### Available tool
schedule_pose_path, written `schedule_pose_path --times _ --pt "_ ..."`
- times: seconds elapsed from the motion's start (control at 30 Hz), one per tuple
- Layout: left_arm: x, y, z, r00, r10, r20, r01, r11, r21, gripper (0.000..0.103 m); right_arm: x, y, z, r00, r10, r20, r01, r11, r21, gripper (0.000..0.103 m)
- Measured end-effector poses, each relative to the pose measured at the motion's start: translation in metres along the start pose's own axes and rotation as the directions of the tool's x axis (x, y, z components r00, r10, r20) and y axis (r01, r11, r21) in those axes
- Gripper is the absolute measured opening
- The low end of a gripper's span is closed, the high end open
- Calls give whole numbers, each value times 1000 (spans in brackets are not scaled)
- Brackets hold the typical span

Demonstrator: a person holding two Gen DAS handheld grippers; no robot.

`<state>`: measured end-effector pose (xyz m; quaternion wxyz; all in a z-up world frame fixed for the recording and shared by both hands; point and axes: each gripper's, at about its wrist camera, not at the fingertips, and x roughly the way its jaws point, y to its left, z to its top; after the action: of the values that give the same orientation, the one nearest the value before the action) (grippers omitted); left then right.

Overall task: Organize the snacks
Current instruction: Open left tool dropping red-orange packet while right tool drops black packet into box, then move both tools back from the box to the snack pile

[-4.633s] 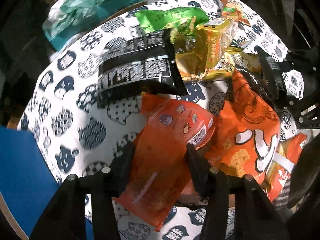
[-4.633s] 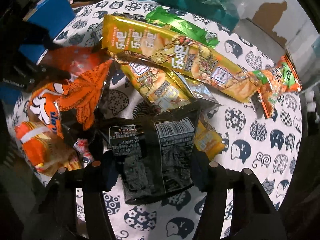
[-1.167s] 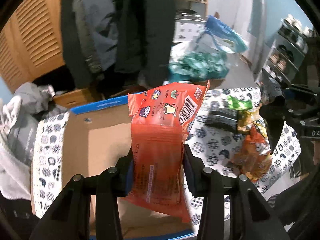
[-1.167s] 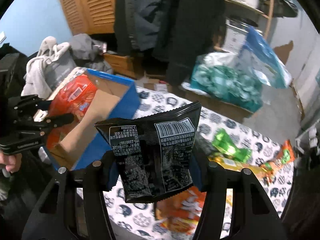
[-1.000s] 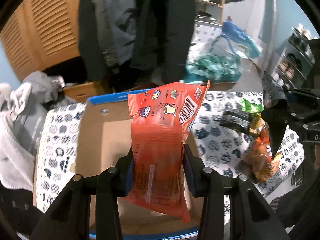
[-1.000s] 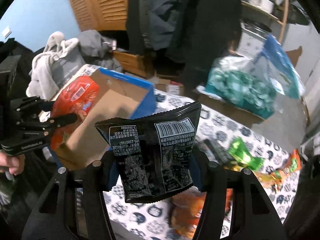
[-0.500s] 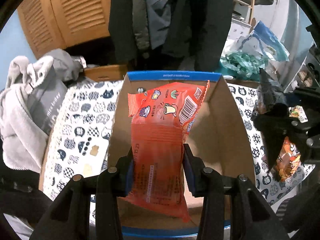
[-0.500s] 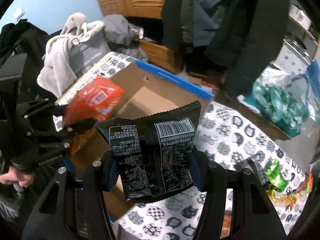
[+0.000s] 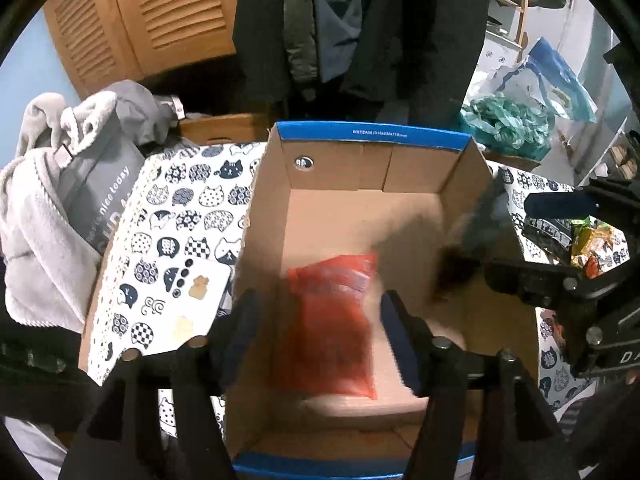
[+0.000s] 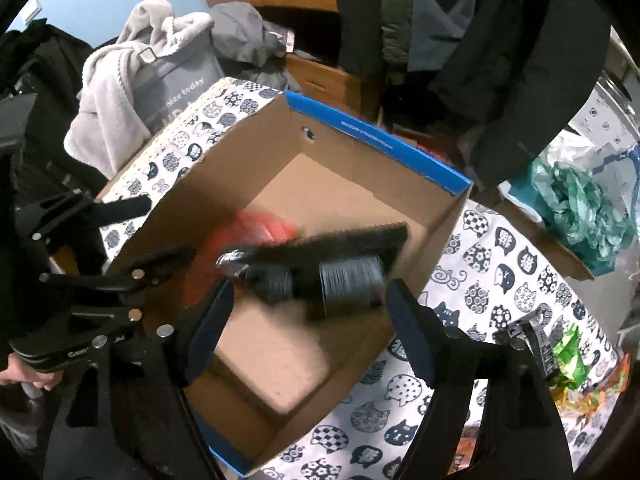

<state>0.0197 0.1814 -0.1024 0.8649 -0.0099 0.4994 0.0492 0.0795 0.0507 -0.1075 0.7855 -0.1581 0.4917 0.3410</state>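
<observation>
- Coats hang behind a table with a cat-print tablecloth [image 9: 176, 216], where an open cardboard box [image 9: 372, 136] with blue edging stands.
- Both tongs are over it. The left gripper [image 9: 316, 320] is spreading its jaws and the orange snack packet [image 9: 334, 316], blurred, is dropping free between them. The right gripper [image 10: 308, 308] is also widening, and the black snack packet [image 10: 332, 256] is falling clear.
- These two look like the box's first contents.
- More snacks [image 10: 560, 356] lie on the cloth beyond it, so most sorting remains.
</observation>
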Motion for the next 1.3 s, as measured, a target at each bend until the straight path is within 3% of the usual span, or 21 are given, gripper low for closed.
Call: schedule_pose_path --times 0.17,0.67,1.3 --pt "-2 -2 2 1000 7 14 -7 1000 7 73 -9 -6 -1 1000 -17 25 17 1000 10 80" --pt "-12 -37 3 998 -37 57 30 994 108 74 -40 -40 -31 996 -77 42 73 994 79 80" --pt "-30 -120 3 990 -124 68 102 959 263 77 -85 -113 -124 985 -172 19 164 962 219 81"
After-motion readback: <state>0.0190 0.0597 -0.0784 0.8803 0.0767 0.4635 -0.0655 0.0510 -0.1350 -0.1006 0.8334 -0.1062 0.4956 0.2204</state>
